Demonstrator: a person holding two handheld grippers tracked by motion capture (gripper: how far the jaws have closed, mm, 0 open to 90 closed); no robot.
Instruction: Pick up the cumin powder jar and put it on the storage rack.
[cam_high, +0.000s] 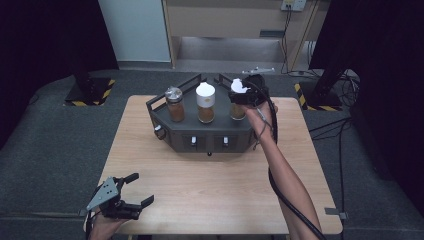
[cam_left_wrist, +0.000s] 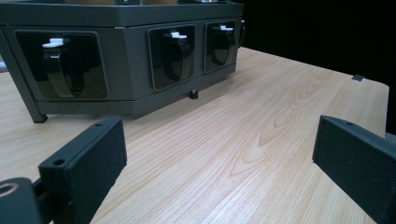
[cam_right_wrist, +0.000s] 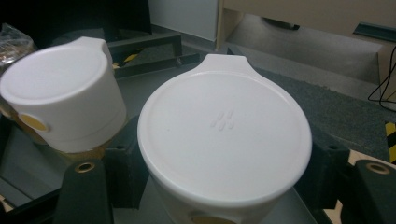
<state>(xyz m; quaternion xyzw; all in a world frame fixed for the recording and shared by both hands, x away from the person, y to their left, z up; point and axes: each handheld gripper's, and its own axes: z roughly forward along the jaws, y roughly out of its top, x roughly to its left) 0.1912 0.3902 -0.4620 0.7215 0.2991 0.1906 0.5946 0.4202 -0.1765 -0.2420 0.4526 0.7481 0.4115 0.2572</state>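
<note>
The right claw (cam_high: 245, 95) reaches over the right end of the dark rack (cam_high: 165, 131) at the far side of the tabletop (cam_high: 210, 195) — its jaws pinch the white lid (cam_right_wrist: 224, 140) of the rightmost jar (cam_high: 238, 111), one jaw on each side. The middle jar (cam_high: 205, 102), also white-lidded, stands just beside it, and a third jar (cam_high: 175, 104) with a clear top stands at the left. The left claw (cam_high: 131, 192) rests at the near left corner, jaws spread wide with nothing between them.

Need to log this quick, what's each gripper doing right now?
Left gripper: open, holding nothing.
Right gripper: closed on the white lid.
</note>
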